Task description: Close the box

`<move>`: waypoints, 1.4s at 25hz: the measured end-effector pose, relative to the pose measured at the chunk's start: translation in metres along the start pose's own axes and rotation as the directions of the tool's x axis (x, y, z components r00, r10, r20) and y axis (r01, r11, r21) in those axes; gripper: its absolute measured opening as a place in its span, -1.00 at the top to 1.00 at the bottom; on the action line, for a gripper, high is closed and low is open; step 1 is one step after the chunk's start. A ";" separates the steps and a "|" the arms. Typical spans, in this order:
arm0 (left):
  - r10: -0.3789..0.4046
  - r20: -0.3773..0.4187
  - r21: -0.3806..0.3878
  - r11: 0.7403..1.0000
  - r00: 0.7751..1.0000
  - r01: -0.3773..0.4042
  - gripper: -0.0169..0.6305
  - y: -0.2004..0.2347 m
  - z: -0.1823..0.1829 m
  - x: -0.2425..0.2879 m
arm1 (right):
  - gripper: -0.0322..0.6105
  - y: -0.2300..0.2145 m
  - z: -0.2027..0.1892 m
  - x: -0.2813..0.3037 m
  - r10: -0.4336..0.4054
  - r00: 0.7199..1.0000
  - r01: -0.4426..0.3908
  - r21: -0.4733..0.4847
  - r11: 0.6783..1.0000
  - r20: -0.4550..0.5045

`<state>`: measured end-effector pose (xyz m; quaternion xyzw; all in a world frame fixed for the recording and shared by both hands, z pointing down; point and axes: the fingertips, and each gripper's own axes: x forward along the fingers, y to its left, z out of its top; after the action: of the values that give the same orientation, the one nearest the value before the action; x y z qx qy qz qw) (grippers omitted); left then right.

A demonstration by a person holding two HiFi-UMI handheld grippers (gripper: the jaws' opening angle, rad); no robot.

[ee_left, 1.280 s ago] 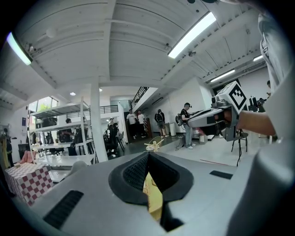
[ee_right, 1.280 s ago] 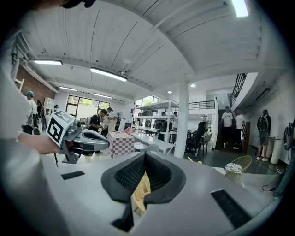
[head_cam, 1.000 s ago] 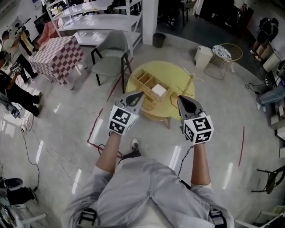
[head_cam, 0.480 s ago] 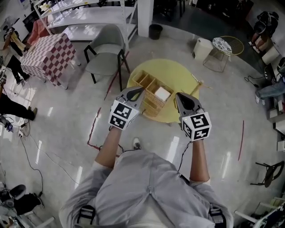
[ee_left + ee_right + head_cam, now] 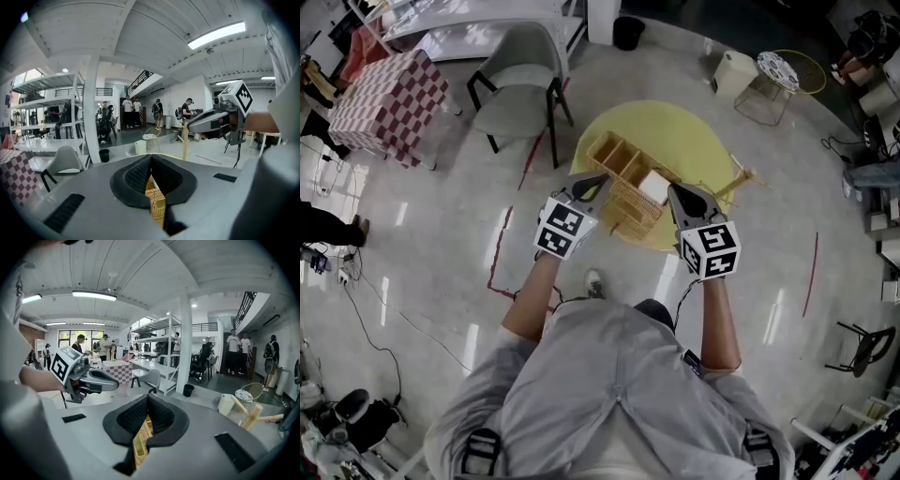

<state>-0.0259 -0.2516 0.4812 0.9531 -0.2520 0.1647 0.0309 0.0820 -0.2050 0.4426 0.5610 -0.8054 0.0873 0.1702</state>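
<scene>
A wooden box [image 5: 619, 161] with several compartments stands open on the round yellow table [image 5: 675, 127]. A white block [image 5: 653, 185] lies in one compartment, and a woven wicker part [image 5: 635, 208] sits at the box's near end. My left gripper [image 5: 592, 182] hovers at the box's near left side, and my right gripper [image 5: 674, 191] at its near right. Both look shut with nothing held. In the left gripper view the pads [image 5: 140, 172] meet, and wicker [image 5: 156, 206] shows below them. The right gripper view shows the same wicker [image 5: 139, 440].
A grey chair [image 5: 517, 89] stands left of the table and a checkered table [image 5: 386, 89] further left. A wire side table [image 5: 787, 67], a white bin [image 5: 732, 71] and a black bin [image 5: 628, 32] lie beyond. A wooden stick piece [image 5: 739, 178] juts from the table's right edge. People stand far off.
Both grippers have come closer to the box and now flank its near end. The gripper views have tipped down from the ceiling toward the room.
</scene>
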 end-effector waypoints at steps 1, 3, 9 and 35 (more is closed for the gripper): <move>-0.003 -0.011 -0.012 1.000 1.000 0.003 0.86 0.002 -0.006 0.003 | 0.83 0.000 -0.005 0.004 0.001 1.000 -0.001 -0.003 1.000 -0.012; -0.010 -0.033 -0.037 0.999 0.999 0.008 0.86 0.002 -0.018 0.008 | 0.83 -0.002 -0.016 0.010 0.007 0.999 -0.007 -0.004 1.000 -0.033; -0.023 -0.101 -0.108 0.994 0.995 0.012 0.85 -0.005 -0.052 0.027 | 0.83 -0.014 -0.039 0.029 0.049 0.995 -0.050 -0.009 0.999 -0.087; -0.145 -0.502 -0.312 0.950 0.853 -0.022 0.58 -0.070 -0.265 0.062 | 0.83 -0.017 -0.122 0.054 0.158 0.954 -0.159 0.019 0.987 -0.253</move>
<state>-0.0200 -0.1819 0.7538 0.8643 -0.2258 0.3734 0.2502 0.1027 -0.2177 0.5745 0.4788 -0.8194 0.1713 0.2646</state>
